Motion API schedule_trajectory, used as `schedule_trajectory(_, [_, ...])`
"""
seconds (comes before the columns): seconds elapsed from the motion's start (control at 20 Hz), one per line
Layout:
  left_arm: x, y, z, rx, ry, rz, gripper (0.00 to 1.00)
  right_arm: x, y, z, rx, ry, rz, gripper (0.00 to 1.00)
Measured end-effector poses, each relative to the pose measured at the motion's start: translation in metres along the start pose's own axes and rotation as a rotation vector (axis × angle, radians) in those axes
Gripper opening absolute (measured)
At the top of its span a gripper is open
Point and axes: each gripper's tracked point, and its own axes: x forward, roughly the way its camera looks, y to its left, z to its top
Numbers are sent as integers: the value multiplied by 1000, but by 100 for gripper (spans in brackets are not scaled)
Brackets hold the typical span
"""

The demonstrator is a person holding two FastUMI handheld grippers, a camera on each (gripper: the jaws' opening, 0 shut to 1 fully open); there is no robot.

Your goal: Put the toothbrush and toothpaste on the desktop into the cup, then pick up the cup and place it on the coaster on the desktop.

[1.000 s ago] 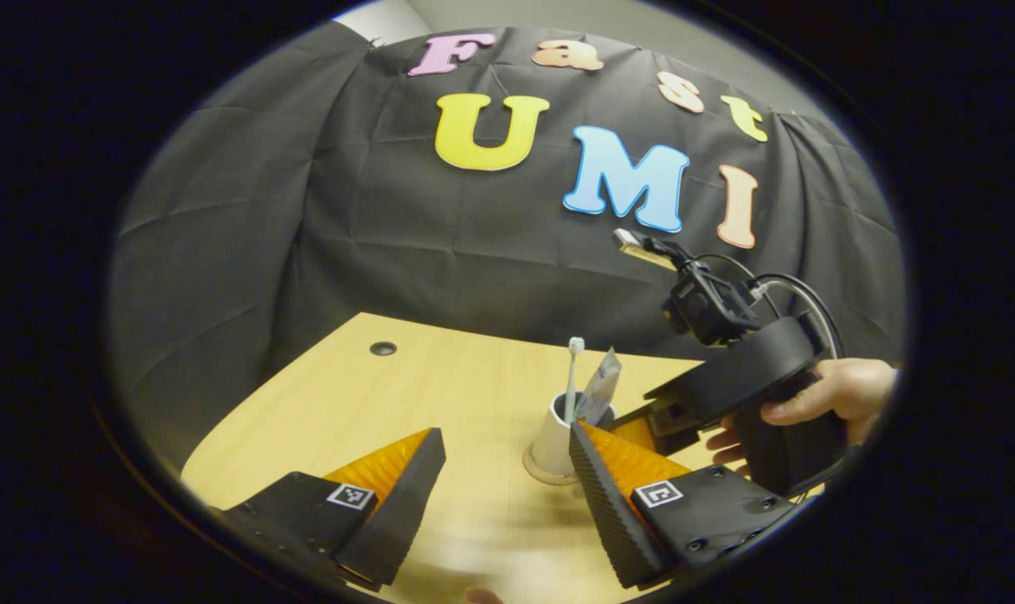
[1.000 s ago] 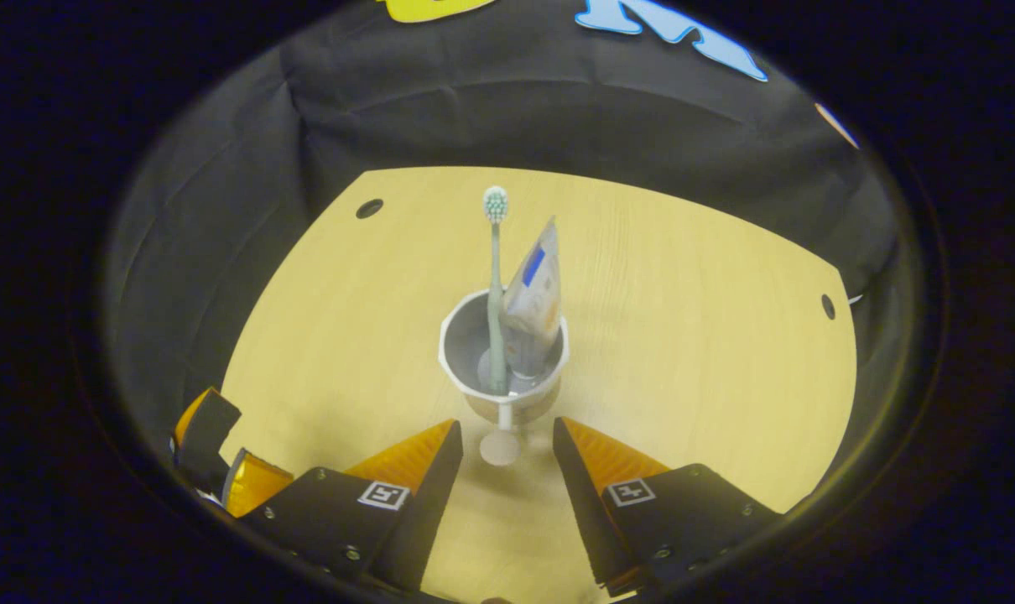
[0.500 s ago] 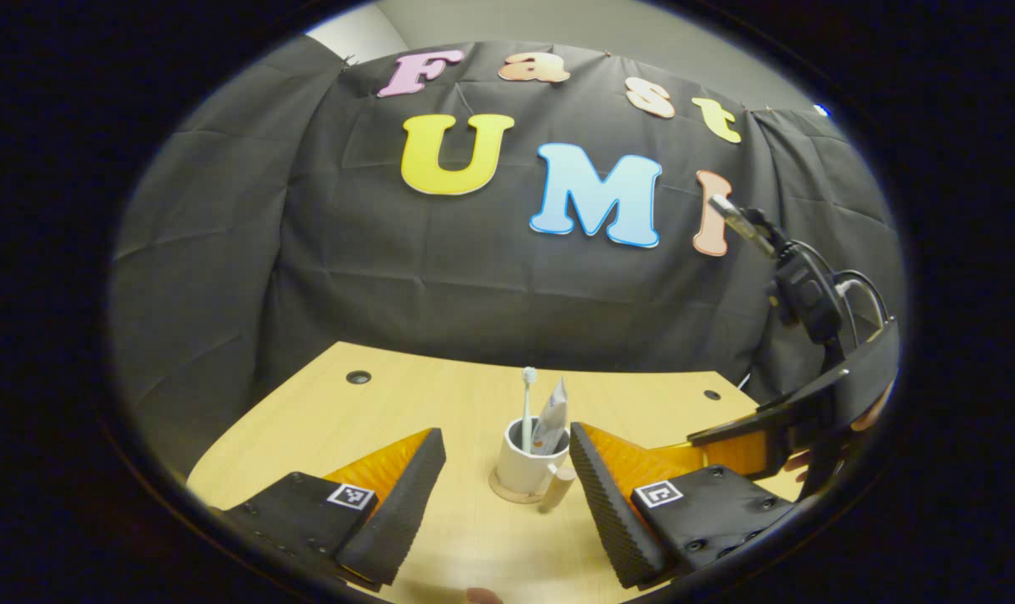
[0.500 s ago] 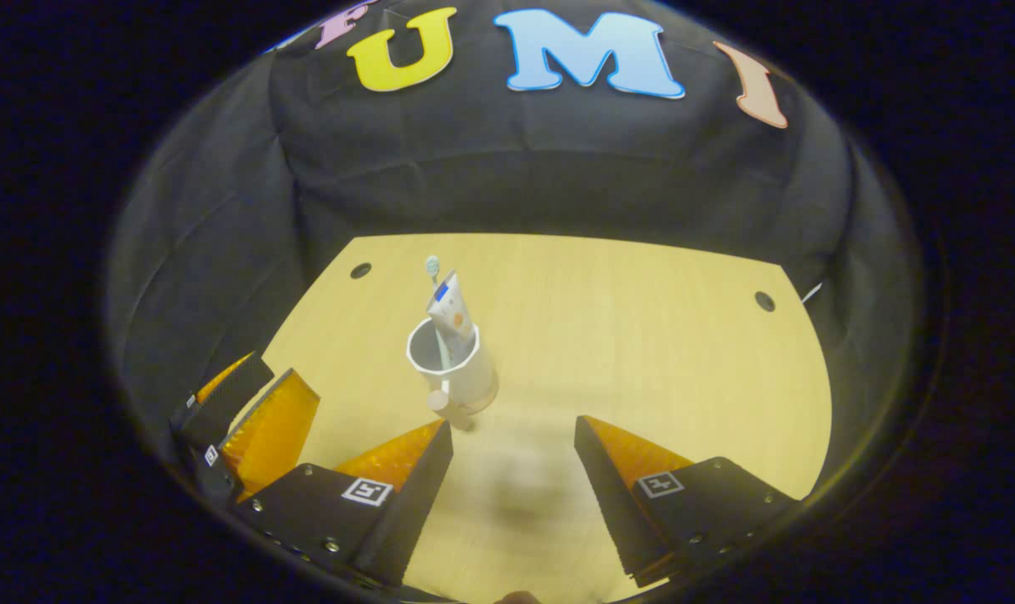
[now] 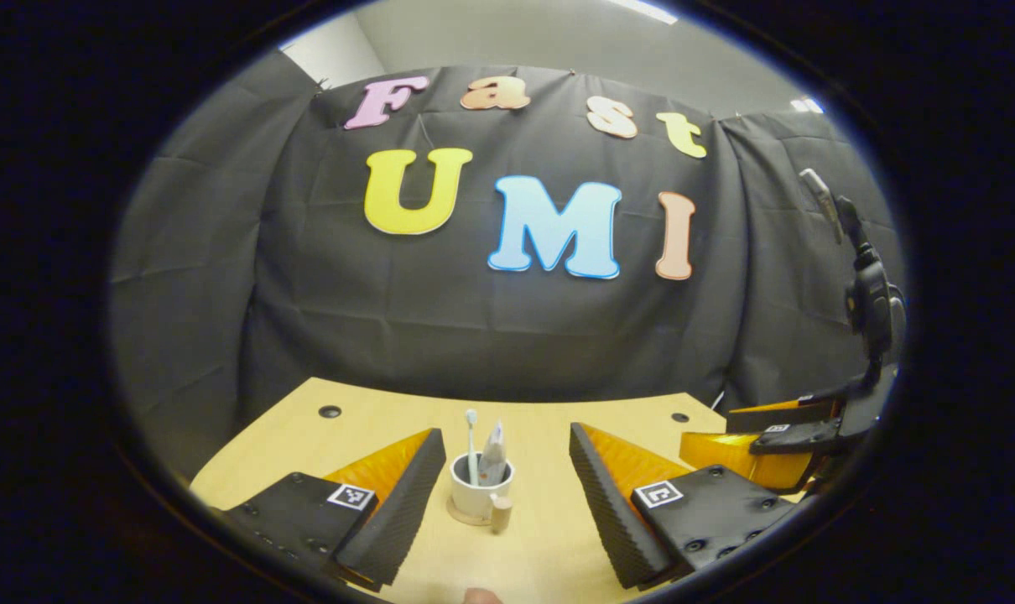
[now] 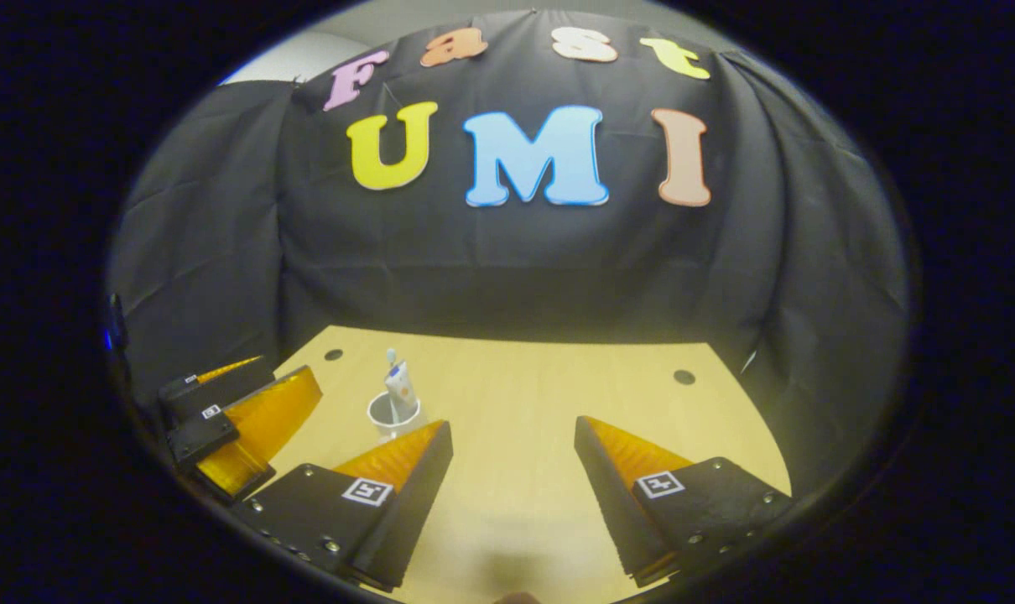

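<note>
Cup (image 5: 480, 492) with toothbrush (image 5: 471, 445) and toothpaste (image 5: 492, 454) upright inside stands on the coaster (image 5: 460, 518), dead ahead of the left gripper (image 5: 507, 495); both grippers gape wide, holding nothing.

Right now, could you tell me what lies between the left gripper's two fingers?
In the left gripper view, the cup on its coaster, with toothbrush and toothpaste, stands farther off between the open left gripper fingers, untouched.

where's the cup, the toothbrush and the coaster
cup (image 5: 472, 495): left gripper view, on its outer wall
toothbrush (image 5: 471, 417): left gripper view, on its bristle head
coaster (image 5: 458, 516): left gripper view, on its rim left of the cup
</note>
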Motion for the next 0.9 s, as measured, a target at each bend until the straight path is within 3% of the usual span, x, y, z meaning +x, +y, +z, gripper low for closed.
schedule_trajectory(0.3, [-13,-27,24,11,-64,-2,96,-42,-25,25,-70,-256,-56,89])
schedule_trajectory(0.55, [-25,-42,31,6,-108,13,94,-52,-39,28,-68,-314,-53,84])
schedule_trajectory(0.65, [-29,-45,30,13,-121,41,99,-52,-45,30,-84,-329,-56,88])
schedule_trajectory(0.75, [-33,-50,26,31,-129,65,96,-52,-46,30,-91,-348,-49,84])
schedule_trajectory(0.9, [-37,-53,19,63,-139,96,96,-53,-46,33,-78,-363,-25,88])
